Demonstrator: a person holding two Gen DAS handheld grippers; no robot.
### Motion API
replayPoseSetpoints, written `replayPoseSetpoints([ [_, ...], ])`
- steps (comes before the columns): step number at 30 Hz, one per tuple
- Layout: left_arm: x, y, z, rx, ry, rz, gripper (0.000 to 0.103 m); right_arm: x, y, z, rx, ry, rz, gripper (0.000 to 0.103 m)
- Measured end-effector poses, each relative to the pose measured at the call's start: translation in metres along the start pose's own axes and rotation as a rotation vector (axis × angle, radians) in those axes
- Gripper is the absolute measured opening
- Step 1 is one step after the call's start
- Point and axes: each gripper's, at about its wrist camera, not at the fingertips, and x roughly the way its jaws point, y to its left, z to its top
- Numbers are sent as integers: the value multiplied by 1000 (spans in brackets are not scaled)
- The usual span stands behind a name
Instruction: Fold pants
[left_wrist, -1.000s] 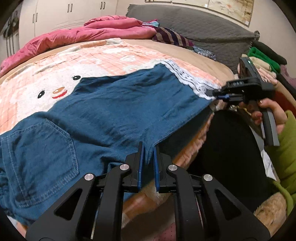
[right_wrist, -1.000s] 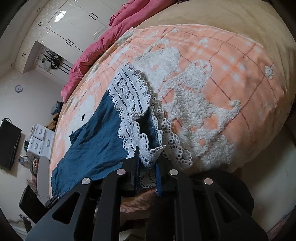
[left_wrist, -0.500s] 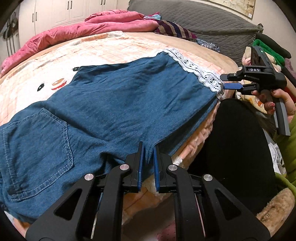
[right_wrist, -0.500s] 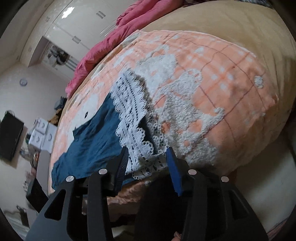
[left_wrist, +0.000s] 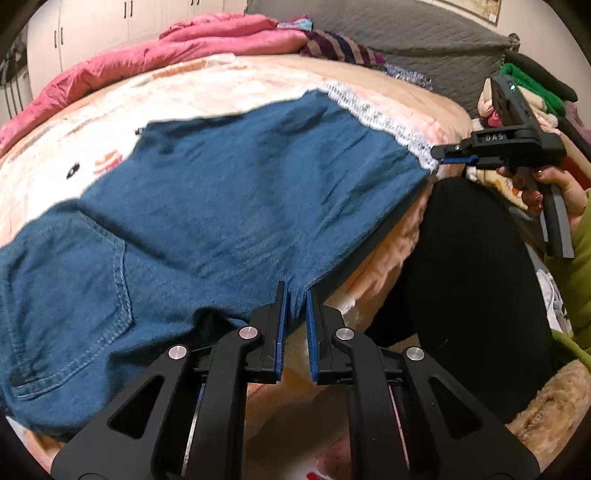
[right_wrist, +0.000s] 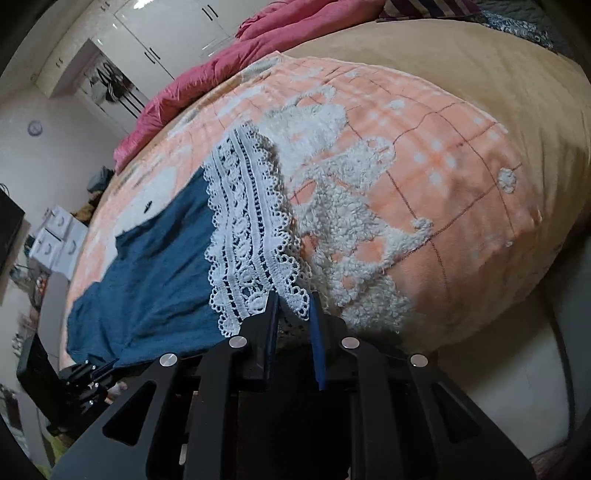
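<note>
where it gaped before, right claw (right_wrist: 293, 317) pinches lace hem (right_wrist: 255, 236); left claw (left_wrist: 294, 306) still pinches pants (left_wrist: 207, 206).

Bare peach checked fleece blanket (right_wrist: 461, 155) is lying open beyond the white lace hem (right_wrist: 251, 236) of the blue denim pants (left_wrist: 221, 206), leaving passing room there. A crumpled pink quilt (left_wrist: 177, 48) and grey quilted headboard (left_wrist: 388, 33) are blocking the far side. A pile of folded clothes (left_wrist: 532, 92) is crowding the bed's right edge.
</note>
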Motion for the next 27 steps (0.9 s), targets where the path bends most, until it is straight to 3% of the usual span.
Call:
replayPoseSetpoints([
  [2,-1,1,0,4,-7,-5,4,1,0,0,-9,3,-13,27],
  [5,-7,3,0,-11,-28,-13,17,-9,1,1,-18,-29,-27,32],
  [7,-17,2,-1,-25,-47,-27,42,-23,7,2,-44,-75,-31,33],
  [8,-24,2,-1,-33,-63,-33,44,-29,12,3,-65,-96,-31,38],
  [11,-47,4,-4,-58,-105,-3,48,-41,40,1,-192,-141,-32,44],
  [13,-66,16,-11,-103,-119,67,55,-39,73,-7,-341,-145,-24,45],
  [18,-114,60,-35,-275,-127,275,56,-7,146,-41,-713,-86,-38,51],
  [21,-132,84,-50,-376,-128,340,58,15,174,-62,-862,-39,-30,52],
  [24,-138,110,-66,-503,-125,354,58,31,185,-72,-911,4,-31,52],
  [27,-136,124,-71,-586,-138,300,59,38,190,-81,-965,40,-32,52],
])
